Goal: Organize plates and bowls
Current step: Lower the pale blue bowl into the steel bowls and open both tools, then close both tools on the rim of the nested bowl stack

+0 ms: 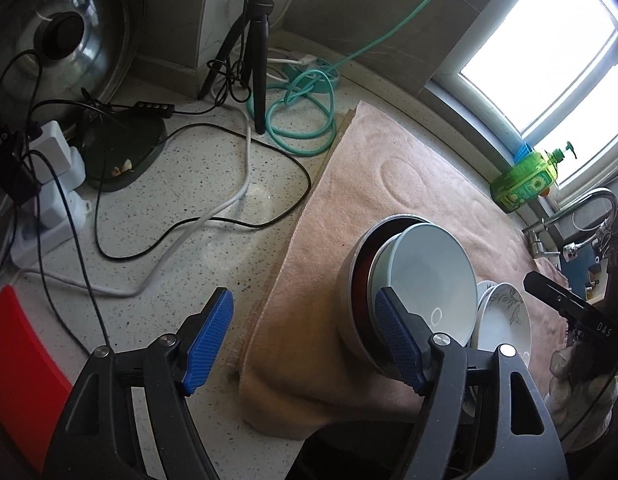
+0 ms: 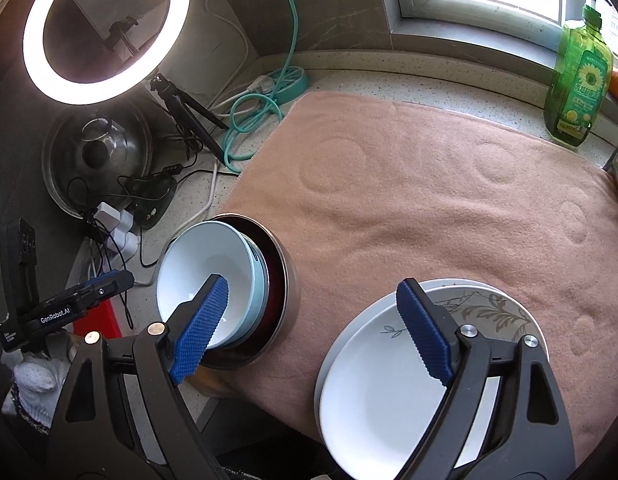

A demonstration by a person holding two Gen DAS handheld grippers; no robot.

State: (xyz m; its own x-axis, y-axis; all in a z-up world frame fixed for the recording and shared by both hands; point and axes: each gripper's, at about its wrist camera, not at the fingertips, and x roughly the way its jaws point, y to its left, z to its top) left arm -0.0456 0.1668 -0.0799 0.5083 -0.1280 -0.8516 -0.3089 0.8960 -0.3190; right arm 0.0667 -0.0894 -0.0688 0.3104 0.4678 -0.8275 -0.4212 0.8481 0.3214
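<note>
A stack of bowls [image 1: 425, 276] [image 2: 213, 280] stands on the front left corner of a pink towel [image 1: 409, 184] [image 2: 409, 184]: pale blue and white bowls nested inside a metal one with a dark red inside. To its right lies a stack of white plates [image 2: 373, 384] [image 1: 505, 320] with a leaf pattern. My left gripper [image 1: 307, 342] is open above the counter and the towel's left edge, its right finger in front of the bowls. Open too, my right gripper [image 2: 313, 330] hovers over the gap between bowls and plates. Neither holds anything.
Left of the towel, the speckled counter [image 1: 197, 184] carries cables, a power strip [image 1: 49, 224], a tripod [image 1: 257, 60] with a ring light [image 2: 105, 32], and a pot lid [image 2: 97, 160]. A green soap bottle [image 2: 581, 80] and a tap [image 1: 569, 216] stand by the window. A red item [image 1: 25, 360] lies front left.
</note>
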